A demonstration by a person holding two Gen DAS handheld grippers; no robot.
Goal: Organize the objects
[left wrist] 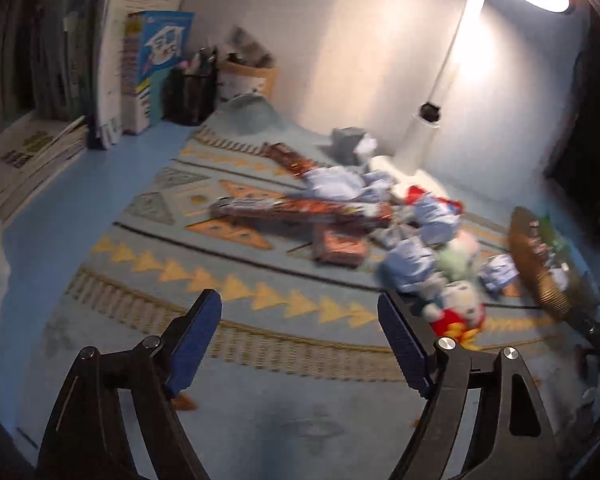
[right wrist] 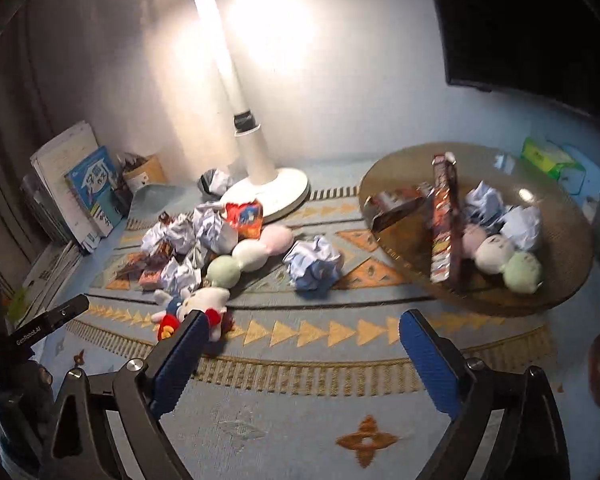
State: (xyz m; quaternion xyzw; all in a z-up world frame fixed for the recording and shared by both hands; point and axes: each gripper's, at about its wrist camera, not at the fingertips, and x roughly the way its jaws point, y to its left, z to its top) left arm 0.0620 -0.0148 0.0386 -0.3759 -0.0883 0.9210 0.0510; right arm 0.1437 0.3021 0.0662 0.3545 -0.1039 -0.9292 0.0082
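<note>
Left wrist view first: at the far left, books stand against the wall beside a blue box, a dark pen holder and a paper cup. The patterned mat covers the blue desk. The left gripper hangs above the near part of the mat with its blue pads spread wide and nothing between them. Farther right lies the clutter: a long snack packet, crumpled paper balls, and a small plush doll just beyond the right finger. The lamp rises at the far right, and the brown bowl shows edge-on at the right margin.

Right wrist view: at the far left the other tool's dark body shows, then the same books. The pile of paper balls, a red packet and a string of three soft balls sits left of centre, with the plush doll touching the left fingertip's outline. The right gripper is likewise spread apart and empty, held over the mat. One paper ball lies alone in the middle. The lamp base stands behind. To the right, the bowl holds an upright snack packet, a small box, paper balls and three soft balls. A green tissue pack lies at the far right.
</note>
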